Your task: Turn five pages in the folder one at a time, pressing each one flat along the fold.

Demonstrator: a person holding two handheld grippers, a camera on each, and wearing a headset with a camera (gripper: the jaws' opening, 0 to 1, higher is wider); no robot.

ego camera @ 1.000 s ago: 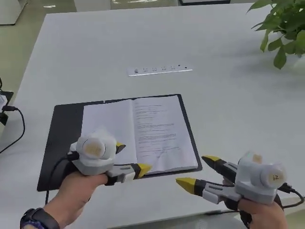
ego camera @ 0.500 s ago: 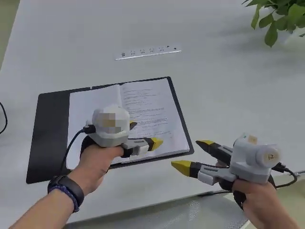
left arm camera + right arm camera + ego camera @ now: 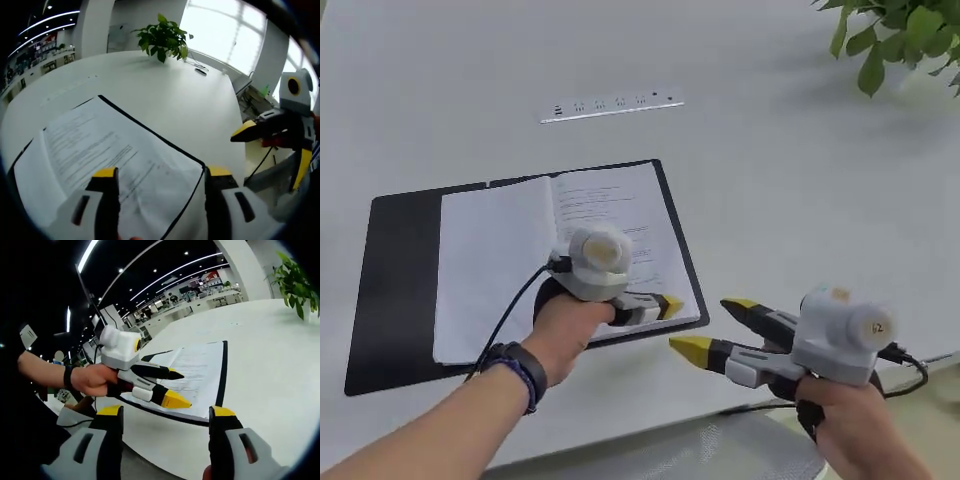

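The folder (image 3: 390,290) lies open and flat on the white tabletop (image 3: 800,190), with its black cover showing as a wide band to the left of the pages and a thin border round the rest. Its left page (image 3: 490,265) looks blank. Its right page (image 3: 610,215) carries lines of print.

The left hand-held gripper (image 3: 660,303) sits over the lower right corner of the right page, close to the folder's near edge. Its jaws are apart and grip nothing. In the left gripper view, the folder's corner and black border run between the two yellow tips. Whether a jaw touches the paper cannot be told. A black cable (image 3: 510,310) runs from this hand-held gripper back across the folder's left half, and the hand holding it wears a dark watch (image 3: 515,365).

The right hand-held gripper (image 3: 712,327) is off the folder, just beyond its near right corner over bare tabletop. It points toward that corner with its jaws spread wide and nothing between them. The right gripper view shows the folder's corner past its tips.

A socket strip (image 3: 611,104) is set flush in the tabletop beyond the folder's far edge. A leafy plant (image 3: 895,40) stands well beyond the folder's far right.
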